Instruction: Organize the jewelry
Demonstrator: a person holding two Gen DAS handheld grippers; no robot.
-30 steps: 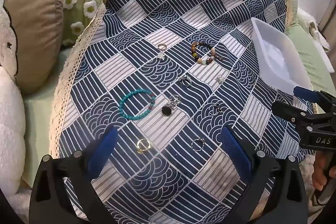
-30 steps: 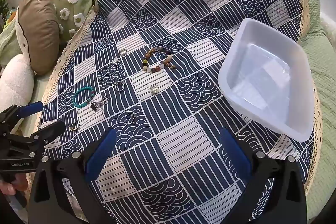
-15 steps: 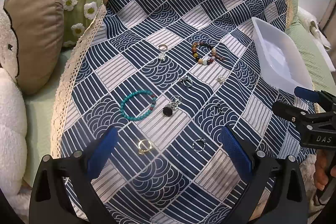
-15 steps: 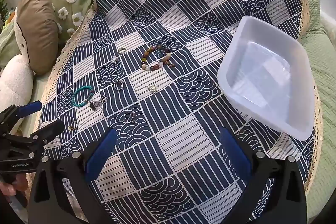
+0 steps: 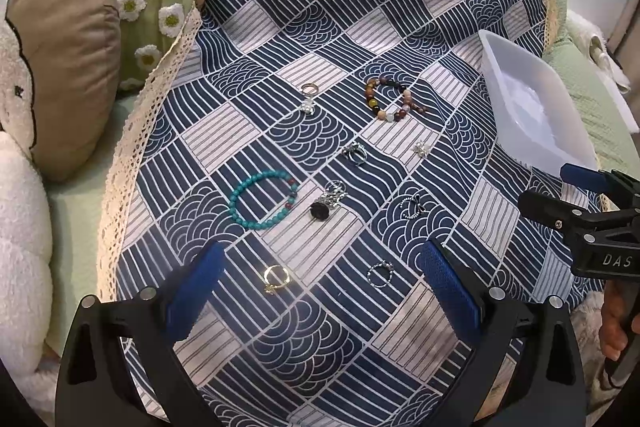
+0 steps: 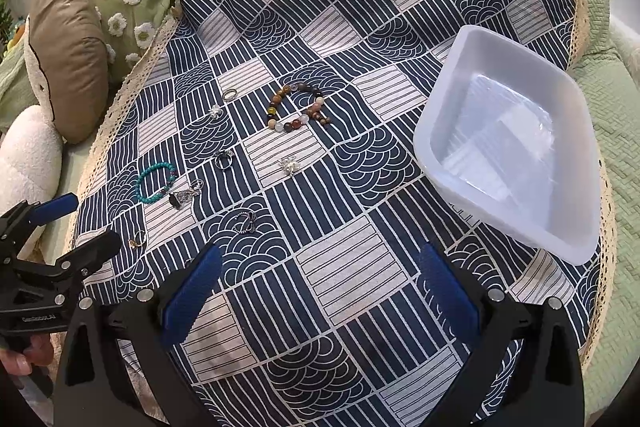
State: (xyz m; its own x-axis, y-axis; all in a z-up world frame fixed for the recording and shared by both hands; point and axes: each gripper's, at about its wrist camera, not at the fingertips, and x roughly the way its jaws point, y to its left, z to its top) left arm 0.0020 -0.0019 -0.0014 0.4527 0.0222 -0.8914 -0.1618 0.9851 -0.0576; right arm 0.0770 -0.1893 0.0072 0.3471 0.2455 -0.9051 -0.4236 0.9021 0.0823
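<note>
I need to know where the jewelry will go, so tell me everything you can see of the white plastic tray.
The white plastic tray is a translucent, rectangular bin with rounded corners and sloping walls. It sits upright on the patterned cloth, at its right edge, turned cornerwise to the right wrist camera. No jewelry shows inside; something clear and crinkled seems to line its floor. Neither gripper touches it.
</note>
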